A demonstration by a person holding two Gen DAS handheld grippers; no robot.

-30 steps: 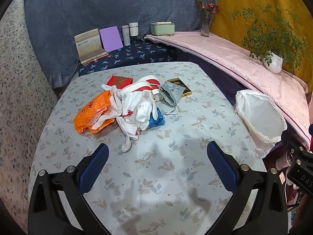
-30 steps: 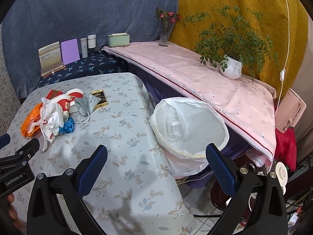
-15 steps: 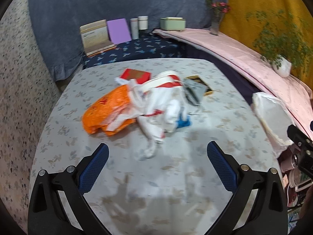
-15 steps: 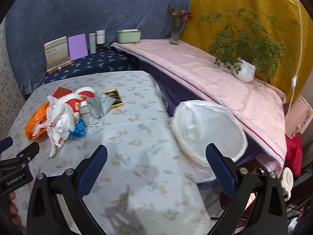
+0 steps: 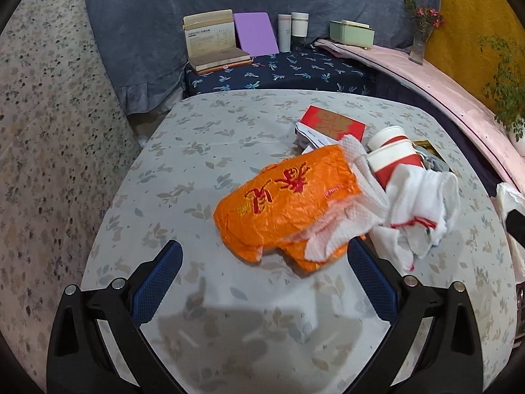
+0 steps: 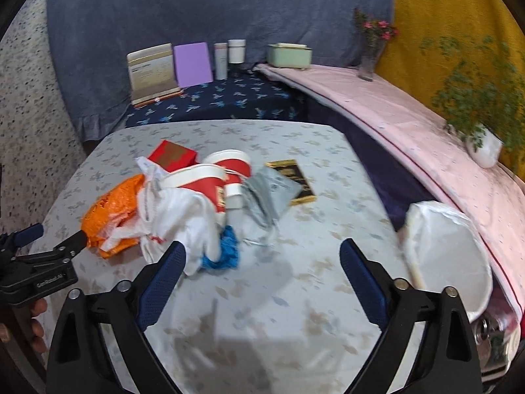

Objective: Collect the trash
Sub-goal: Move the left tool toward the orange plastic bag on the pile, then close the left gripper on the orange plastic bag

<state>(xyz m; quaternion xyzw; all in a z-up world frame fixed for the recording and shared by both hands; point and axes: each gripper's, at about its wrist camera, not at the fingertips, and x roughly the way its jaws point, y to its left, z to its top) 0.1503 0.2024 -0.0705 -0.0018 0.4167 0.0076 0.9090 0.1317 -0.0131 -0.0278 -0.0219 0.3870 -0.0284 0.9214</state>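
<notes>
I hold both grippers tilted down toward the table [image 5: 203, 151], which wears a pale cloth with a leaf print. My left gripper [image 5: 262, 272] has its jaws spread wide, nothing pressed between the blue pads. Its right finger sits just beside the near edge of the orange plastic bag [image 5: 282, 210], partly tucked under the crumpled white paper towel [image 5: 357, 210] that spills out of it; whether pad and bag touch I cannot tell. The left finger stands well clear of the bag over bare cloth.

My right gripper [image 6: 262, 262] is also apart at the jaws, though they are closing in a little, with only tablecloth between them. Its left finger lies just in front of the white plastic bag [image 6: 183, 216] and the small blue wad [image 6: 226, 249]. In the right wrist view my left gripper reaches in from the left edge, its tip right at the orange bag, with part of my hand [image 6: 36, 328] below it.

The trash lies heaped together near the table's middle: orange bag, white bag, two red-and-white paper cups [image 6: 210, 177] on their sides, a grey pouch [image 6: 265, 193], a red box [image 6: 172, 154] and a black-and-gold packet [image 6: 295, 177]. The bin lined with a white bag [image 6: 446, 249] stands off the table's right edge, well apart from the heap.
</notes>
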